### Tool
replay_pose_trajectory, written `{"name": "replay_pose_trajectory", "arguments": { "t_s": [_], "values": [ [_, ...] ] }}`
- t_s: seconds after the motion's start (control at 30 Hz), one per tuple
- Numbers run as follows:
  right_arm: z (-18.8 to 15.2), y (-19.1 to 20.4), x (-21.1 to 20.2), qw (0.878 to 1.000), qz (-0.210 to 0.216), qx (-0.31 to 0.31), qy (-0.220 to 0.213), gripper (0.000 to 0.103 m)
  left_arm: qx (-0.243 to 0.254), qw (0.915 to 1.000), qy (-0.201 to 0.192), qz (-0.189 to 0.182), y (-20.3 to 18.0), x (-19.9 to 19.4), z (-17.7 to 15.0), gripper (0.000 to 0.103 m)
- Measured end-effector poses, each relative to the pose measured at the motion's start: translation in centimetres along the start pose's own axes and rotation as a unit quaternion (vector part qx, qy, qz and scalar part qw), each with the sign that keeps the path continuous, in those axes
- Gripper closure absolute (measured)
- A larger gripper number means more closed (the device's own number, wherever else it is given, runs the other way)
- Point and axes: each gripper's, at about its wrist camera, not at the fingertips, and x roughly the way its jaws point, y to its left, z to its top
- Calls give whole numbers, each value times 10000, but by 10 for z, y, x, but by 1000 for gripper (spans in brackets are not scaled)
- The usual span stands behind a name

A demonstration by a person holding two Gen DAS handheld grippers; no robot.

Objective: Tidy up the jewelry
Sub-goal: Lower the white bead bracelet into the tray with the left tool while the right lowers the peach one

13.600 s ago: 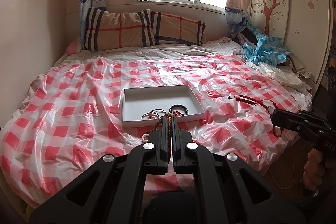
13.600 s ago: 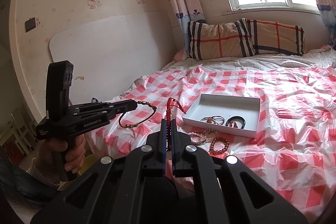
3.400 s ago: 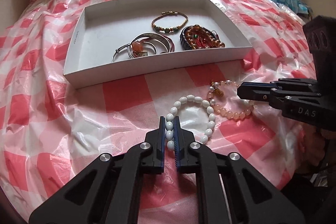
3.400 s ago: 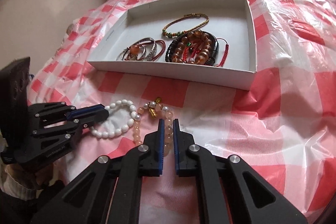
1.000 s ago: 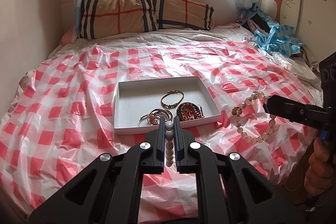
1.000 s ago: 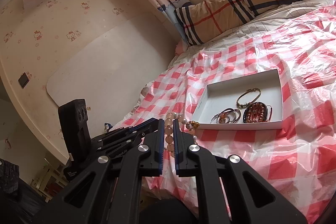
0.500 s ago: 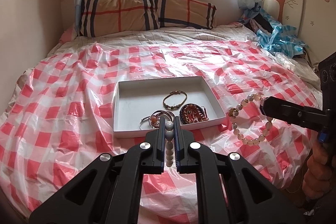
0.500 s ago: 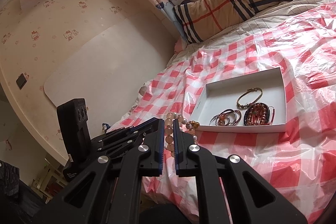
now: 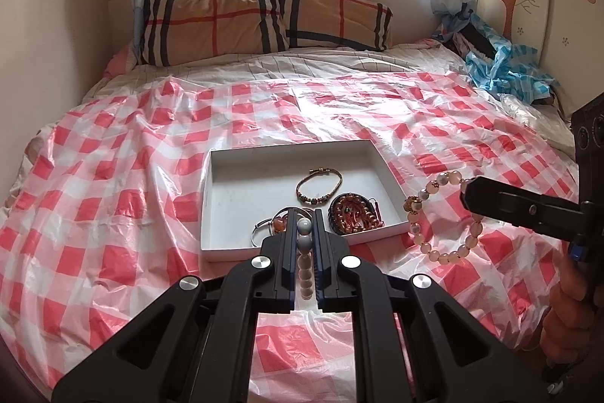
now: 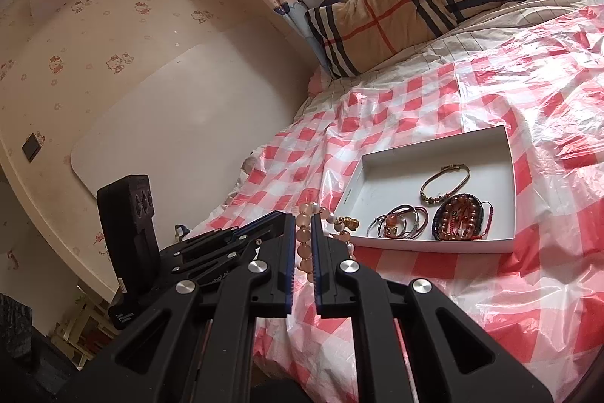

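A white shallow box (image 9: 226,184) (image 10: 506,169) lies on the checked bed sheet and holds a gold chain bracelet (image 9: 319,186) (image 10: 445,186), silver bangles (image 10: 396,223) and a dark red bead bundle (image 9: 353,216) (image 10: 460,216). My left gripper (image 9: 304,214) is shut on a white bead bracelet (image 9: 304,244), held in the air just before the box's near edge. My right gripper (image 10: 304,218) is shut on a peach bead bracelet (image 10: 304,240) (image 9: 441,214), which hangs in a loop to the right of the box. In the right wrist view the left gripper (image 10: 279,220) sits close beside the right one.
The red-and-white checked plastic sheet (image 9: 113,214) covers the bed. A plaid pillow (image 9: 256,17) lies under the window at the head. Blue cloth (image 9: 502,67) is heaped at the far right corner. A hand (image 9: 570,320) holds the right gripper's handle. A wall runs along the bed's left side.
Both grippers have moved slightly forward and down toward the box, each still carrying its bracelet. The box and peach bracelet look larger and nearer in the left wrist view.
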Motion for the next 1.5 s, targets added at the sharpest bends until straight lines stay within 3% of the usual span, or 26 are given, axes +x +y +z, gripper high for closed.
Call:
{"name": "replay_pose_trajectory", "arguments": {
  "t_s": [0.8,1.5],
  "values": [
    [14,-40,44,9999,-23,98,89,94,1,10000,63,-17,7,39,5,96],
    [18,-46,53,9999,-27,102,79,94,8,10000,73,-44,8,71,13,96]
  ]
}}
